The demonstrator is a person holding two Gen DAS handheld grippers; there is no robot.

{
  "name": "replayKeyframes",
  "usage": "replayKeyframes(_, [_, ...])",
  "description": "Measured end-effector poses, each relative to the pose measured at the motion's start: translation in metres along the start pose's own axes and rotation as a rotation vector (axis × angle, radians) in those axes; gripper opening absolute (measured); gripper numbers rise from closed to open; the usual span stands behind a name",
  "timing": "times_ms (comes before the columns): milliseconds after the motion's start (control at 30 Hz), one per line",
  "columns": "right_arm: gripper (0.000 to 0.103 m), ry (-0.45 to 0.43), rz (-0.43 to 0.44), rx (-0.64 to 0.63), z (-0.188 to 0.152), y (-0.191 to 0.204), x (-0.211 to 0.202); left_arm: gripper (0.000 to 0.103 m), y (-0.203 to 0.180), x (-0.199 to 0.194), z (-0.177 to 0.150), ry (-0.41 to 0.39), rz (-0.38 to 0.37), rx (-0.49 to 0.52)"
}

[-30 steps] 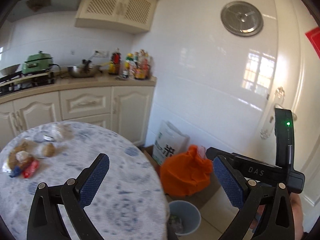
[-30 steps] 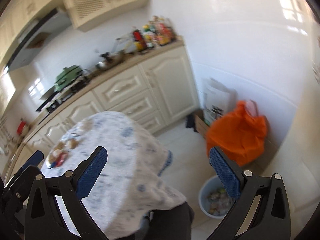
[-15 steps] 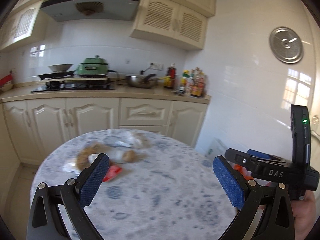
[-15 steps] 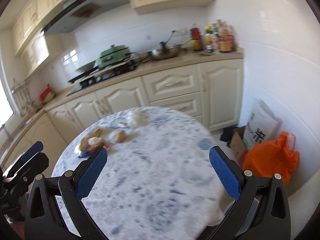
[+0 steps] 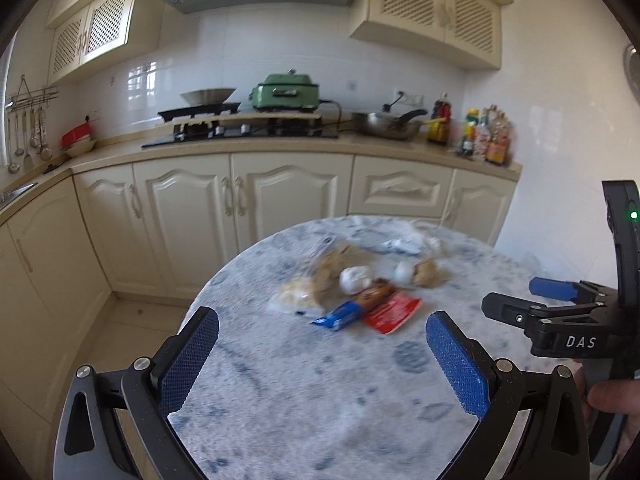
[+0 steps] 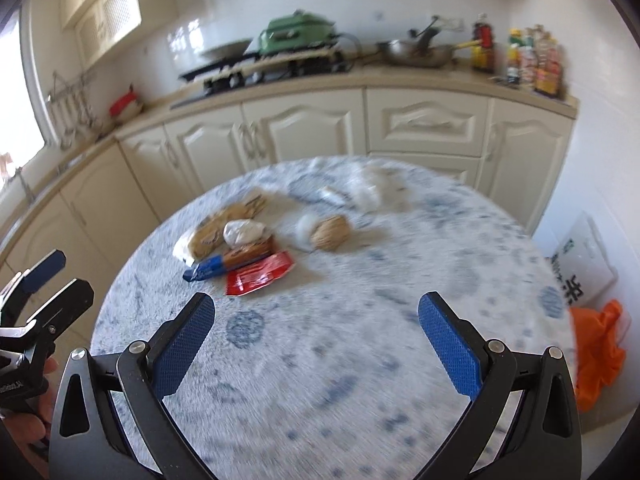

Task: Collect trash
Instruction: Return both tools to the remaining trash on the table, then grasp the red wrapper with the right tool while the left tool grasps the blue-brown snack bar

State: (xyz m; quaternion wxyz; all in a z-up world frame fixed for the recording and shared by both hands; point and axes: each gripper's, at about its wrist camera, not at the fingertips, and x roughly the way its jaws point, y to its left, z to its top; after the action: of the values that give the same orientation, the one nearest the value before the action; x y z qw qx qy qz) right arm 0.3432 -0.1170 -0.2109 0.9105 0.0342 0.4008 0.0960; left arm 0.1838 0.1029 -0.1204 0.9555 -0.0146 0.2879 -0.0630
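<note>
Closer now: wrappers [image 6: 256, 268], round table [image 6: 360, 360].

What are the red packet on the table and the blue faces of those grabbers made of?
The red packet looks like thin, glossy plastic film: it lies flat and crinkled with printed markings. The blue pads on the right tool look like matte, rubbery material, judging by their fine cross-hatched texture, though rubber versus textured plastic is uncertain. The frames holding them look like hard black plastic.

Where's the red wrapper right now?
The red wrapper lies flat on the round table, at the near edge of the trash pile, beside the blue wrapper. It sits ahead of both open grippers.
</note>
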Motion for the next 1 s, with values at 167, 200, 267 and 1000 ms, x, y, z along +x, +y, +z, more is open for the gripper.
replayKeyframes(167, [0.103,0.078,0.012,-0.045,0.007,0.02,0.057,0.102,0.012,0.031,0.004,0.05,-0.001,-0.023])
replayKeyframes(200, [0.103,0.089,0.009,-0.047,0.008,0.022,0.066,0.102,0.017,0.035,0.006,0.056,0.0,-0.025])
replayKeyframes(267, [0.102,0.118,0.001,-0.056,0.01,0.028,0.087,0.102,0.022,0.045,0.009,0.066,0.001,-0.03])
replayKeyframes(1000, [0.057,0.143,0.02,-0.178,0.005,0.019,0.104,0.102,-0.013,0.158,0.031,0.153,-0.062,0.109])
